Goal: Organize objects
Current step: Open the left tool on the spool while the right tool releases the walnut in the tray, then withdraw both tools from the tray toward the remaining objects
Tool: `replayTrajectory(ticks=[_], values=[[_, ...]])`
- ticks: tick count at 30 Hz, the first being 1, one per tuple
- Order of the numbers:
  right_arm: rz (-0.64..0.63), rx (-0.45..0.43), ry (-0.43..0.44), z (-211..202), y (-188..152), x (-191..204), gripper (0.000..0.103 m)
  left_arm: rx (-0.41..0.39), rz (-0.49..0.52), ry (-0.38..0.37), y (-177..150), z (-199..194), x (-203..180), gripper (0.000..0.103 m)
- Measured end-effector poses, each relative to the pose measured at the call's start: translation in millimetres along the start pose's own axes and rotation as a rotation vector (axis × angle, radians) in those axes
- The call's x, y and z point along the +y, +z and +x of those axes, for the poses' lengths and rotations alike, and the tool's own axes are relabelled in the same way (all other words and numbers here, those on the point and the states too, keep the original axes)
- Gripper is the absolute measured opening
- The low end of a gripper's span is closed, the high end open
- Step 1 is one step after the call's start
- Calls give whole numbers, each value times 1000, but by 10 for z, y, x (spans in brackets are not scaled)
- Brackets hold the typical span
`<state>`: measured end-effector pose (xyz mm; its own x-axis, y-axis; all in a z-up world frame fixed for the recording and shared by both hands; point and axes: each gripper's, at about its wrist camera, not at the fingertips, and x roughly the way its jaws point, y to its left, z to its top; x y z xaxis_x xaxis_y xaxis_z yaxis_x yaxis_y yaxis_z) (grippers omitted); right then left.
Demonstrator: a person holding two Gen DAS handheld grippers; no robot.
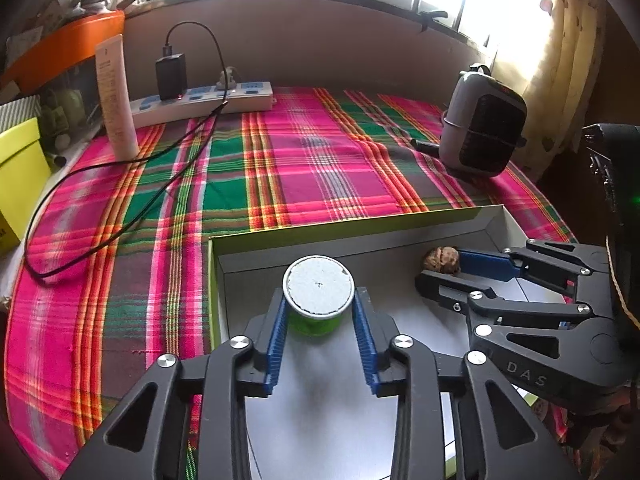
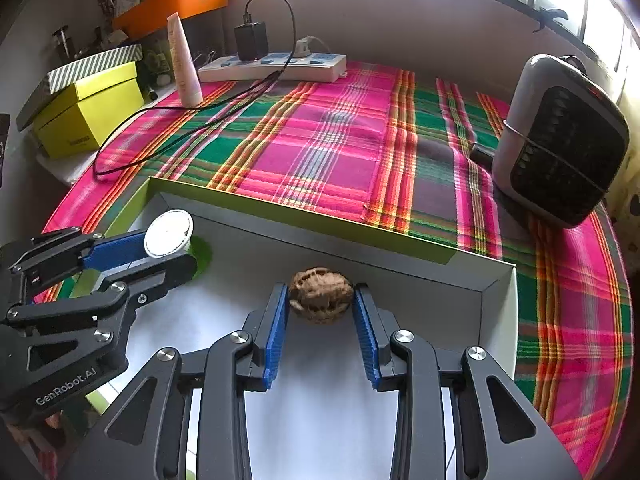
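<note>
Left claw [image 1: 319, 312] "GenRobot.AI" clamped on green cup [image 1: 318, 304]; right claw [image 2: 320, 308] "DAS" gripping walnut [image 2: 321, 294].

Shallow box [image 1: 400, 229]: white floor bare between the green cup [image 1: 318, 312] at its left and the walnut [image 2: 321, 295] at its right, each flanked by gripper fingers; low walls bound the far and right sides. Plaid cloth [image 1: 320, 160] beyond the box's far wall lies bare across its middle. Obstacles round that stretch: black cable [image 1: 120, 200] looping far-left of the box, tube [image 1: 116, 100] and power strip [image 1: 208, 100] along the back, heater [image 2: 560, 140] far-right.
</note>
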<state>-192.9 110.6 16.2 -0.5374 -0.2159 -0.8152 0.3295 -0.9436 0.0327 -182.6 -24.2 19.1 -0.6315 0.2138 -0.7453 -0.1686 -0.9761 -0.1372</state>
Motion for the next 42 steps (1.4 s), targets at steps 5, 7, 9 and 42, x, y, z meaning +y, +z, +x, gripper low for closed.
replayTrajectory(ticks=[5,7,9,42], values=[[3,-7,-15,-39,-20,7,48,-3,-1,0,-9,-41,-9,36],[8,-9,-18,-58,-37,-4,48,-4,0,0,-12,-62,-6,37],[14,-15,-19,-87,-50,-11,48,-8,-3,-3,-23,-96,-1,38],[55,-152,-25,-989,-768,182,49,-40,-34,-46,-699,-934,-193,44]])
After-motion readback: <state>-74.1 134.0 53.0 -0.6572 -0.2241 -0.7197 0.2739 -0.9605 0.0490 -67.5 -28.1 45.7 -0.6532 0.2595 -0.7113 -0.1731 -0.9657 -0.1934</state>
